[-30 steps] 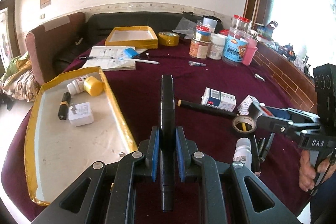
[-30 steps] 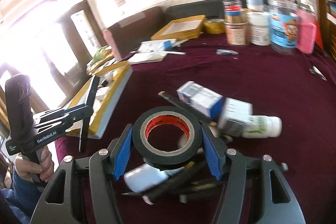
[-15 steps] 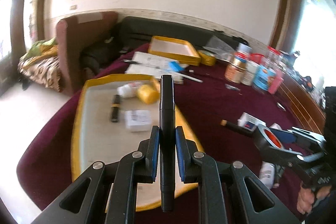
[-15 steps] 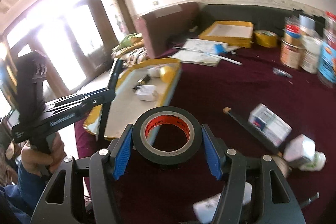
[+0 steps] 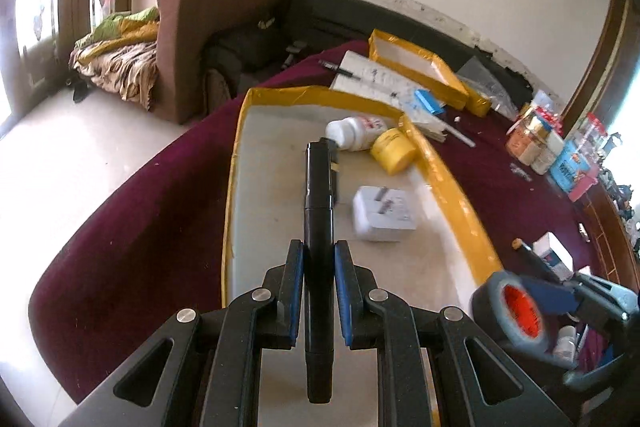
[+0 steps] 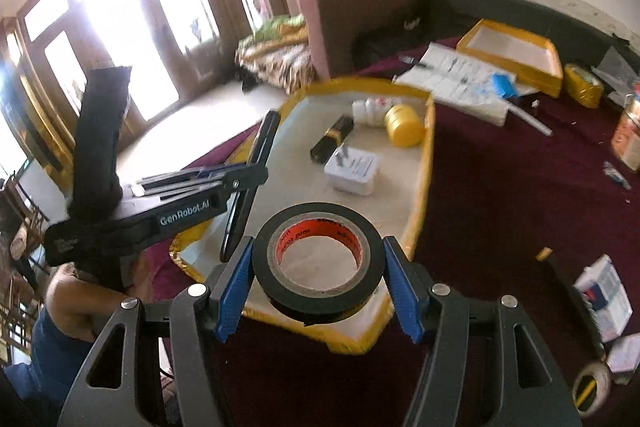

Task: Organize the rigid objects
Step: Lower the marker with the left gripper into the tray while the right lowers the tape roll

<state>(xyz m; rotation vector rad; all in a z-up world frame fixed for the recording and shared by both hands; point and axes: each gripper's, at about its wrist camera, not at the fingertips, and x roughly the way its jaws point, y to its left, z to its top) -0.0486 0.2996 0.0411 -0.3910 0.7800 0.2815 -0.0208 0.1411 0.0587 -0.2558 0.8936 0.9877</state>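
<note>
My left gripper [image 5: 319,267] is shut on a long black marker [image 5: 319,219] and holds it above the yellow-rimmed tray [image 5: 448,179]. My right gripper [image 6: 318,277] is shut on a black tape roll [image 6: 318,291] with a red core, over the tray's [image 6: 420,219] near corner. In the tray lie a white bottle [image 5: 354,133], a yellow jar [image 5: 394,151], a white plug adapter [image 5: 384,213] and a small black tube [image 6: 332,139]. The right gripper with its tape roll [image 5: 516,311] shows at lower right in the left wrist view. The left gripper [image 6: 248,183] with the marker shows at left in the right wrist view.
The table has a maroon cloth [image 5: 140,235]. A second yellow tray [image 6: 512,55], papers [image 6: 456,75], jars [image 5: 536,143], small boxes [image 6: 604,295] and another tape roll [image 6: 592,387] sit on it. A brown armchair [image 5: 192,27] and a dark sofa stand behind. The floor [image 5: 60,163] lies past the table edge.
Both grippers have swung left from the pile of loose items to over the yellow-rimmed tray, each still gripping its object. The views have rolled and the tray now fills the middle.
</note>
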